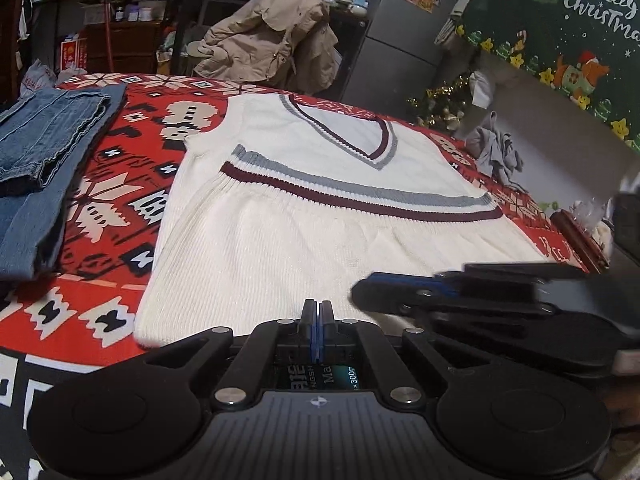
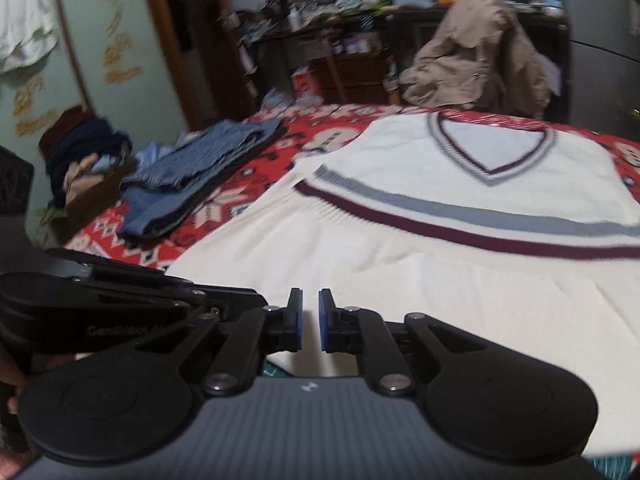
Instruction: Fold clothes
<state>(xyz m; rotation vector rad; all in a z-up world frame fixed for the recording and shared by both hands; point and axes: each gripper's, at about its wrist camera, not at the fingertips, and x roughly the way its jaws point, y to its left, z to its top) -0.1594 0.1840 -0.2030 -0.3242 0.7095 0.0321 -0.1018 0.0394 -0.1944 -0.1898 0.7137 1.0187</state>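
Note:
A white knit vest (image 1: 320,216) with a V-neck and grey and maroon stripes lies flat on the red patterned tablecloth (image 1: 120,200), neck at the far side. My left gripper (image 1: 319,312) hovers at the near hem, its blue pads pressed together with no fabric showing between them. My right gripper (image 1: 368,292) comes in blurred from the right, low over the hem. In the right wrist view the vest (image 2: 440,280) fills the front. There my right gripper (image 2: 310,320) has a narrow gap between its pads, with nothing in it. The left gripper (image 2: 248,298) sits close on its left.
Folded blue jeans (image 1: 44,148) lie left of the vest, also seen as jeans (image 2: 200,168). A beige jacket (image 1: 272,36) hangs on a chair behind the table. A grey cloth (image 1: 496,152) sits at the far right edge. A box of clothes (image 2: 88,160) stands far left.

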